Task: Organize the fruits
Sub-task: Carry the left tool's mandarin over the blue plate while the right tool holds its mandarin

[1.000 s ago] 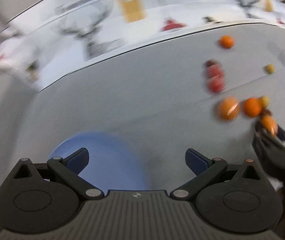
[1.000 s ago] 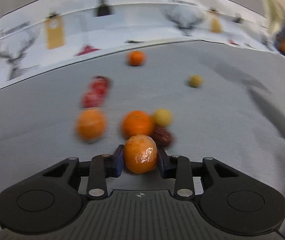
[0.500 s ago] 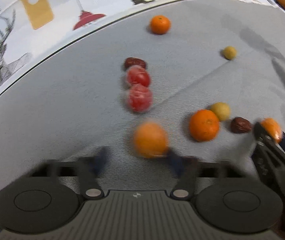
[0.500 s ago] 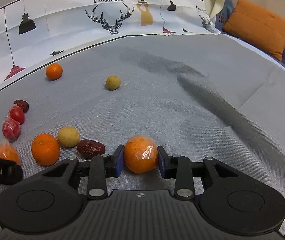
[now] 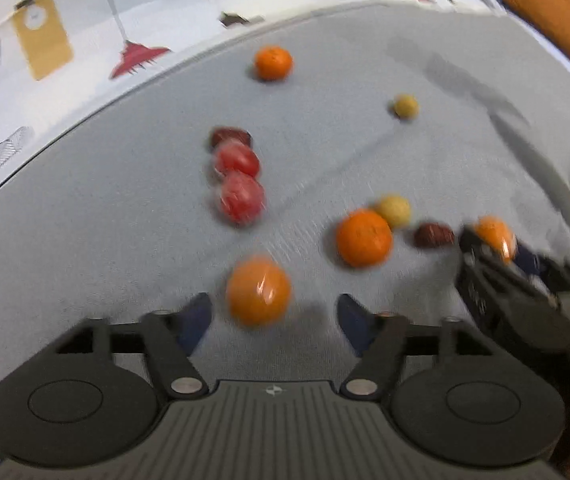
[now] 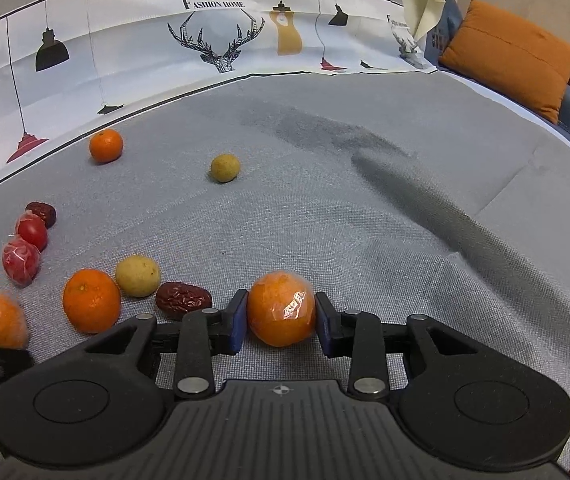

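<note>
The right gripper has its jaws clamped on a wrapped orange, low over the grey cloth. Over on the other side, the left gripper is spreading its jaws, apart around a second wrapped orange and not touching it. So it looks like a gathering step, both hands on fruit. Next, I reckon, the left jaws must close squarely on that round, slippery wrap. Other fruits lie scattered nearby.

fruit cluster crowding left, grey cloth open right
</note>
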